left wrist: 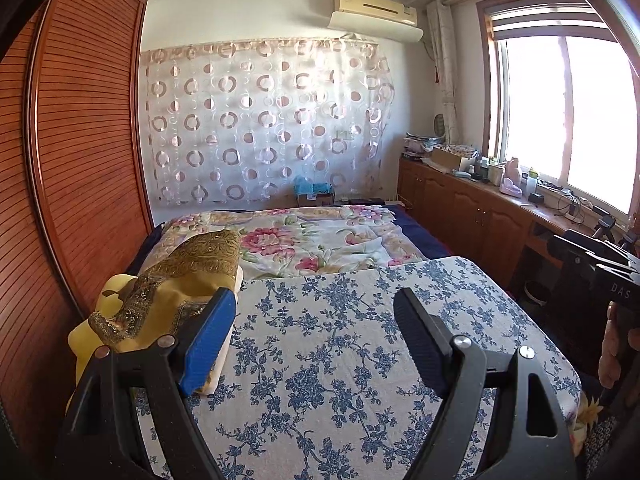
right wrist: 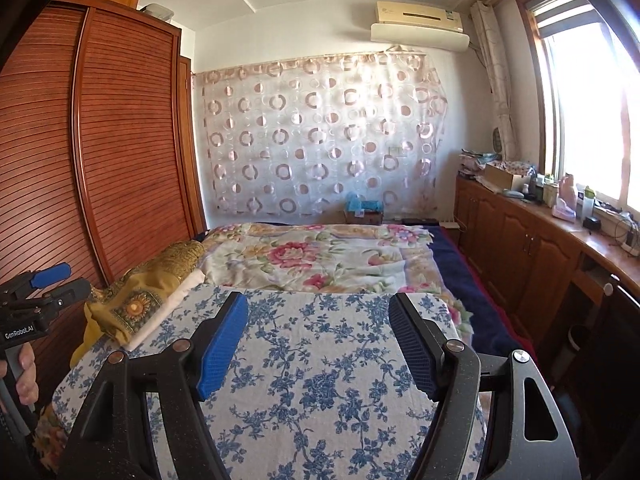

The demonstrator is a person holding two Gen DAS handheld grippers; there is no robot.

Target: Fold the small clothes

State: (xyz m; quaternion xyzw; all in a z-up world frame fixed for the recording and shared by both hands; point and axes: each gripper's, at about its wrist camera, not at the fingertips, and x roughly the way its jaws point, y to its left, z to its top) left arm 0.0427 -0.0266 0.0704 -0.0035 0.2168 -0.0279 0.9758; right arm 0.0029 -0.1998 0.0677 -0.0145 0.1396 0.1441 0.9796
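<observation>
Clothes (left wrist: pixel 160 300) wait in a yellow-and-gold pile at the left edge of the blue-flowered board (left wrist: pixel 360 360).

Both the left gripper (left wrist: pixel 316 344) and right gripper (right wrist: pixel 320 344) hover over bare board, jaws apart and empty. Folding looks not yet begun; next, a garment must be picked off the pile and spread flat.

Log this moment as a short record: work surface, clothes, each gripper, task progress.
work surface: board covered in blue floral cloth, set across the bed
clothes: yellow garment with gold trim on a white folded piece, at the board's left edge
left gripper: open, holding nothing, above the board beside the pile
right gripper: open, holding nothing, above the board's middle
task progress: no garment laid out on the board yet
</observation>
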